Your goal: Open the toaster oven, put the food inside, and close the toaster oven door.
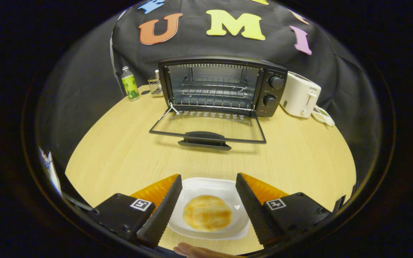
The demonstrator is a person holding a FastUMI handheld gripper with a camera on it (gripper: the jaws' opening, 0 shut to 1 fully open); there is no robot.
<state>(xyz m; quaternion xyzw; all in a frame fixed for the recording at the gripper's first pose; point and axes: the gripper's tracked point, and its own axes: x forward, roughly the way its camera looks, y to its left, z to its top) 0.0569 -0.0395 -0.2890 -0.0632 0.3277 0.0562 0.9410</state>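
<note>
A round, golden-brown flat piece of food (207,217) is seen on a white square plate (199,188), which is placed at the near edge of the wooden table (299,157). The gripper (208,179) is held wide open above the plate, and the food lies between its two fingers without being touched by them, so nothing is grasped yet. Beyond the fingers, near the far edge of the table, the toaster oven (224,86) is found with its glass door (208,127) already folded down flat on the table, and the wire rack inside is left bare. The first step is therefore judged as done, while the taking of the food, the placing on the rack and the closing of the door are still left. To the left of the oven a small bottle with a green label (129,83) and a small wire holder (155,85) are set, and to its right a white toaster (300,95) is kept. A part of a hand (195,251) is noticed just under the plate.
</note>
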